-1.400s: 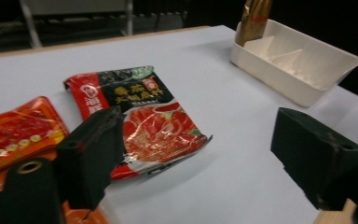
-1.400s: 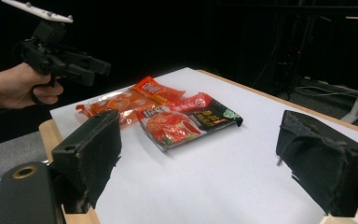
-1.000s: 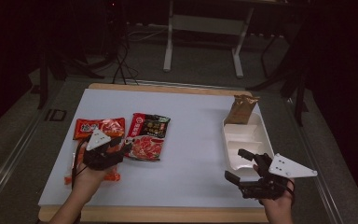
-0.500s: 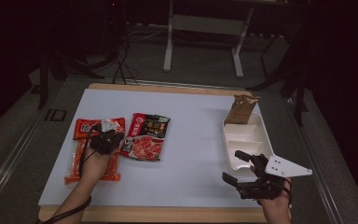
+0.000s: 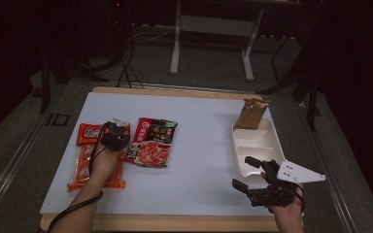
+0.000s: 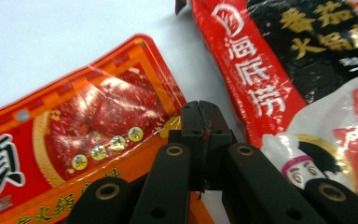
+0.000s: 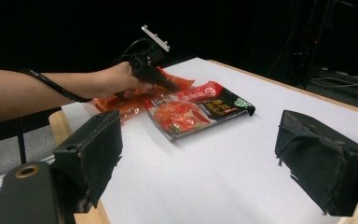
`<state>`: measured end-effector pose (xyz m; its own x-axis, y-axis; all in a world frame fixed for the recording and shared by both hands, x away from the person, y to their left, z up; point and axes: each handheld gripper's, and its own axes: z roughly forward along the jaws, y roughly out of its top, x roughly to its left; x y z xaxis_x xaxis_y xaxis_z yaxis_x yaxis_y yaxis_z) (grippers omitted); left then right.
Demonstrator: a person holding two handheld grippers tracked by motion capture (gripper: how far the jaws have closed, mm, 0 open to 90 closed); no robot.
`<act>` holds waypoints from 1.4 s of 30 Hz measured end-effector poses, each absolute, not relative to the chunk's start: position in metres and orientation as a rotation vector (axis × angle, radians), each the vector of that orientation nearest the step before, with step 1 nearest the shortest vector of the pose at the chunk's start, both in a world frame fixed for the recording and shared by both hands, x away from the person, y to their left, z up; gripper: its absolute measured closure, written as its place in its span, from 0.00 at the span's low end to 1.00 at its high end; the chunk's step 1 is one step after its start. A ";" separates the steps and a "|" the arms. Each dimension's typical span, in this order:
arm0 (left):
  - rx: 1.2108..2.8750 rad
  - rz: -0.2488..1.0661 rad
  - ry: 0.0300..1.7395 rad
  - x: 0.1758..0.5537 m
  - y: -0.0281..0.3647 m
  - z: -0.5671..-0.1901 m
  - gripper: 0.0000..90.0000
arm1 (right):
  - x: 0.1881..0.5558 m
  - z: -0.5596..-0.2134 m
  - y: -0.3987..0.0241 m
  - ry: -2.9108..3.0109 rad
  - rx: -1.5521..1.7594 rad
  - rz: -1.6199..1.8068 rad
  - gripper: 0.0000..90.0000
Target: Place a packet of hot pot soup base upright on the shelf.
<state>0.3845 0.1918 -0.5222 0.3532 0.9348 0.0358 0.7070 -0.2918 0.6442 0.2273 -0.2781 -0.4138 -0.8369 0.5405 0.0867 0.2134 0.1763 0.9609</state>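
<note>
Left gripper (image 5: 112, 133), frame left: jaws pressed together, nipping the edge of the orange-red packet (image 5: 88, 133). Packet's long axis runs toward lower left. Dark sauce pouch (image 5: 153, 141) lies just right of it. Right gripper (image 5: 252, 175), lower right, spread wide, well apart.

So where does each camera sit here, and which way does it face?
High view: above the person's side, looking forward and down on the table; both forearms, left gripper, right gripper.
Left gripper view: rides the left gripper, looking down past shut fingers at the orange packet.
Right gripper view: looks across between open fingers.
Shared: red-and-black packet.
</note>
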 end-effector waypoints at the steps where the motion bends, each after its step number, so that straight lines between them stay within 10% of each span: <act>1: 2.096 0.556 1.426 0.386 0.191 -0.524 1.00 | 0.227 -0.414 -0.278 2.180 0.723 1.708 0.16; 42: 2.308 0.326 1.151 0.356 0.085 -0.525 1.00 | 0.227 -0.415 -0.279 2.191 0.725 1.691 0.16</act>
